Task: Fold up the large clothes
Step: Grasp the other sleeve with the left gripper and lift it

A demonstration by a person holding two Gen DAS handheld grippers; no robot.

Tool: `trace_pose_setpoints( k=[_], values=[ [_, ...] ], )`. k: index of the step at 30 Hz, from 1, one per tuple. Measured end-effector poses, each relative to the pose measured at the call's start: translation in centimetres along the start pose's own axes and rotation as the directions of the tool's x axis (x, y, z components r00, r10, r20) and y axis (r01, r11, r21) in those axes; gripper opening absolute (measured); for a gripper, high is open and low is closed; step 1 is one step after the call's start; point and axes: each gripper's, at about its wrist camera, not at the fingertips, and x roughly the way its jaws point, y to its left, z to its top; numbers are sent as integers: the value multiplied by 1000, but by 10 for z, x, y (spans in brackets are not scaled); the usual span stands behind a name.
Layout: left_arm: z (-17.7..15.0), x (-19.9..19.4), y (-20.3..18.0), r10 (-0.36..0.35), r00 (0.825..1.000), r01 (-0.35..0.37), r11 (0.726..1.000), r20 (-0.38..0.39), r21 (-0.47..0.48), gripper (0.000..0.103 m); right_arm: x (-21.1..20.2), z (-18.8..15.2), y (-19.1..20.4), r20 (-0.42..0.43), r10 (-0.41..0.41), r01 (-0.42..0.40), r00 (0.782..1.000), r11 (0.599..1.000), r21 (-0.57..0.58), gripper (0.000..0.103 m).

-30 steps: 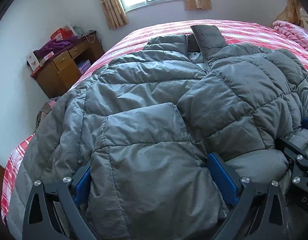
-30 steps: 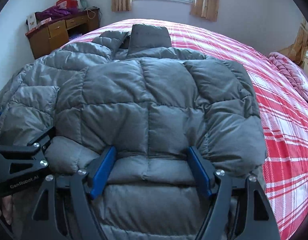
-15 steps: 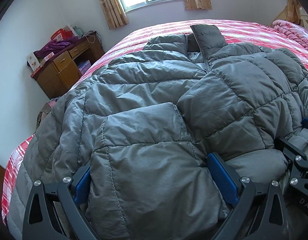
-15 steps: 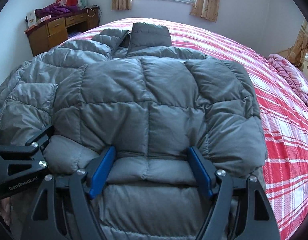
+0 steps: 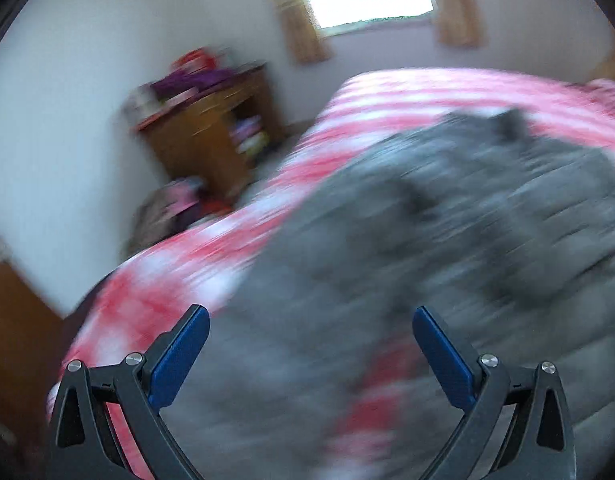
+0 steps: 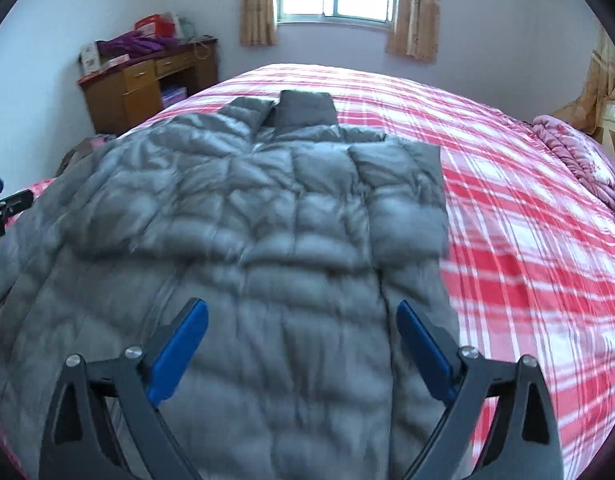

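Though both spread, left claw (image 5: 309, 344) view motion-smeared, right claw (image 6: 301, 338) opening, jacket (image 6: 243, 216) ungripped.

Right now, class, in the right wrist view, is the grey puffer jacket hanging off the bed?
No, the grey puffer jacket lies spread on the red plaid bed.

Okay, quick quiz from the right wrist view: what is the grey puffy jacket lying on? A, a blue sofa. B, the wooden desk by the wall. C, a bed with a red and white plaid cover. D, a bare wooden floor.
C: the grey puffy jacket is spread flat on the bed, whose red and white plaid cover shows beside and beyond it; the wooden desk stands apart against the wall.
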Motion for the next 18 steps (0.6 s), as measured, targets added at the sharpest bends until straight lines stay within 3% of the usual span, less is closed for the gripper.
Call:
trace_pose_setpoints(
  k=[1,3,6,7,10,12,13,14,15,18],
  values=[
    [-19,9,32,44,998,-46,998,-45,-42,102,-5,-7,2,4,6,-6,1000,1000,0,97],
    [-48,21,75,55,990,-74,987,-129,-142,102,-17,-21,5,26,14,-14,1000,1000,11,97],
    [-77,34,111,-71,975,6,956,-212,-292,102,-24,-26,16,62,27,-29,998,999,39,97],
    [-83,34,116,-121,971,44,939,-208,-341,102,-25,-25,18,69,30,-33,997,999,44,97],
    [-80,37,103,-192,965,117,926,-179,-360,100,-29,-20,34,86,42,-45,995,998,37,97],
    [-76,44,89,-203,962,130,928,-181,-349,65,-33,-18,44,99,44,-46,994,999,15,97],
    [-71,45,84,-165,971,103,940,-171,-324,60,-36,-18,47,105,44,-45,994,999,8,97],
    [-67,45,84,-176,971,117,940,-163,-319,41,-39,-17,51,115,43,-43,992,999,0,97],
    [-63,45,86,-196,968,137,937,-156,-322,31,-42,-17,51,123,42,-42,991,999,-3,97],
    [-50,39,106,-66,987,21,956,-146,-292,24,-51,-20,49,148,32,-32,989,999,0,97]
  ],
)
